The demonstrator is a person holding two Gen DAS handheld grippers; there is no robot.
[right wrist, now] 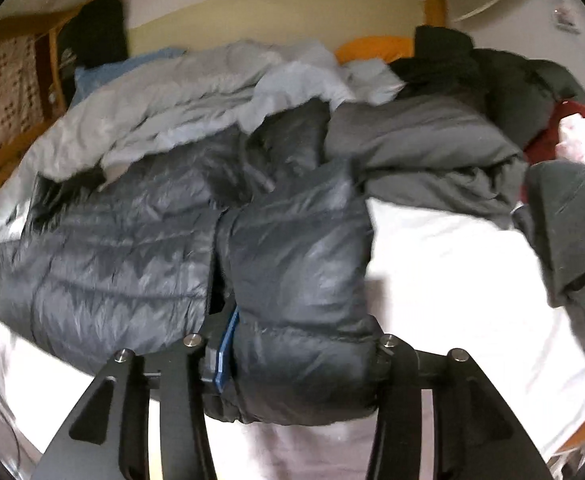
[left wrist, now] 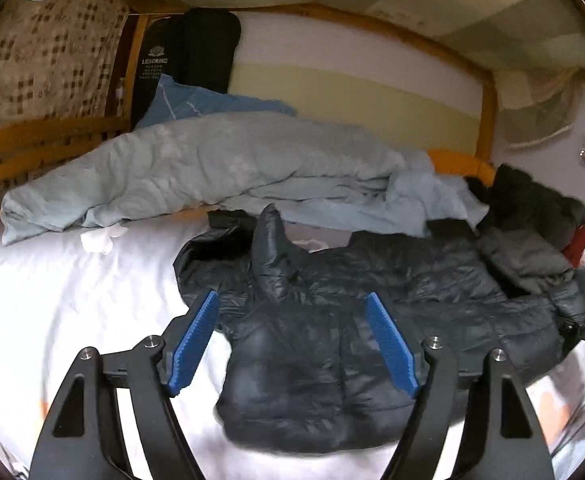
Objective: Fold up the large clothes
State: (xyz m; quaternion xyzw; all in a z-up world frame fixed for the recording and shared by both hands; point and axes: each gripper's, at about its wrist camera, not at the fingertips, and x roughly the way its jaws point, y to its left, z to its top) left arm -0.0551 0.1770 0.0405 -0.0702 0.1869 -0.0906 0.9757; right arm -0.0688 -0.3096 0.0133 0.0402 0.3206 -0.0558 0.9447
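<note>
Bed sheet (left wrist: 72, 280): white, bare at the near side, bears everything below.
Quilt (left wrist: 196, 168): pale grey-blue, bunched along the far side of the puffer jacket, against the wall.
Puffer jacket (left wrist: 372, 312): dark, quilted, shiny; lies spread across the sheet's middle, one pointed part standing up at its far edge.
Clothes heap (right wrist: 452, 140): grey, black and red garments, right of the jacket, touching it.
Right gripper (right wrist: 296, 356): fingers closed on a thick fold of the jacket's near right part.
Left gripper (left wrist: 292, 340): fingers (left wrist: 194, 344) blue-ribbed, spread wide above the jacket's near edge, holding nothing.
</note>
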